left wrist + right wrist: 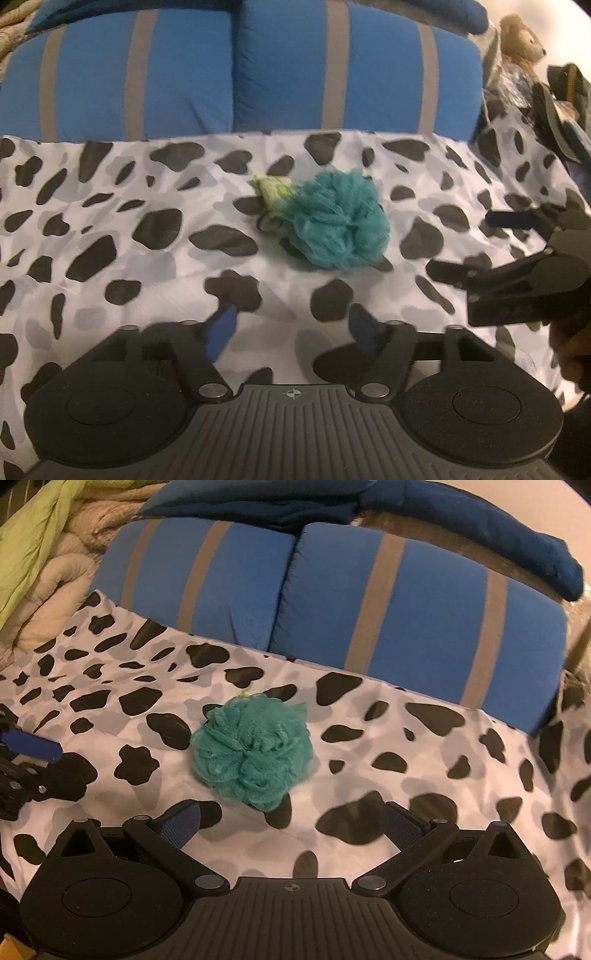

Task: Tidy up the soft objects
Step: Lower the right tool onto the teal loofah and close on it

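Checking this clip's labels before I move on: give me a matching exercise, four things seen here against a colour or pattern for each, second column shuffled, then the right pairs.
Things:
1. mesh bath pouf
2. bed sheet
3. pillows
4. small item beside the pouf

Colours or patterns:
A. blue with grey stripes
B. yellow-green and pale
C. teal
D. white with black and grey blotches

Pairs: 1-C, 2-D, 3-A, 4-B.

The left gripper and right gripper are both open and hold nothing; the pouf lies on the sheet ahead of them.
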Demonstrator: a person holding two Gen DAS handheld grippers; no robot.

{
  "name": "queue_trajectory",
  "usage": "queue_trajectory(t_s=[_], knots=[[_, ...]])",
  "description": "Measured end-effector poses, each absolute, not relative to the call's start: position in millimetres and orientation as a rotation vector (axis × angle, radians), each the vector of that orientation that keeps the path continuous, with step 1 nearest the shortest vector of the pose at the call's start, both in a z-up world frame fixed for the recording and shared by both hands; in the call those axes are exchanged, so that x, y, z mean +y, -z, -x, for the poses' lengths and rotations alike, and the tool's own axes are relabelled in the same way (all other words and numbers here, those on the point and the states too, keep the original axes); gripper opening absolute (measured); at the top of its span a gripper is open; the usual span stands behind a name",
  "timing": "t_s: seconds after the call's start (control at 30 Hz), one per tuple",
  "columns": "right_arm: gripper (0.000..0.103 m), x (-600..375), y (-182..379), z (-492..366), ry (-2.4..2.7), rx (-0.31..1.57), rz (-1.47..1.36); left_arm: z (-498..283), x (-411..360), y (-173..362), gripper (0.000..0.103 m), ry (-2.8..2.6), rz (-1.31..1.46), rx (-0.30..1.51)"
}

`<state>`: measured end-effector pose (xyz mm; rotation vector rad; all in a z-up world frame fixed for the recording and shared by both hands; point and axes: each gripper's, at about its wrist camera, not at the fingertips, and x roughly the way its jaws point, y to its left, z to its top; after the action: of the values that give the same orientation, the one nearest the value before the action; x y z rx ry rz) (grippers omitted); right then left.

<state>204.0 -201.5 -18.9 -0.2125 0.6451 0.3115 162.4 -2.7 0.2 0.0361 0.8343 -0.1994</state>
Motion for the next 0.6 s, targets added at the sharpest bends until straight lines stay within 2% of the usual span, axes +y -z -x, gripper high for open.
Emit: queue_trajectory(t_s=[0.07, 0.6], knots=[[0.103, -196.4, 21.9, -210.0, -0.320, 0.642, 0.220, -163.2, 0.4, -3.7, 0.074, 0.191, -0.021, 0.826], [0.103, -158.4, 52.5, -274.6, -0.360, 0.656, 0.167, -158.6, 3.3, -13.0, 0.074, 0.255, -0.018, 0.849]])
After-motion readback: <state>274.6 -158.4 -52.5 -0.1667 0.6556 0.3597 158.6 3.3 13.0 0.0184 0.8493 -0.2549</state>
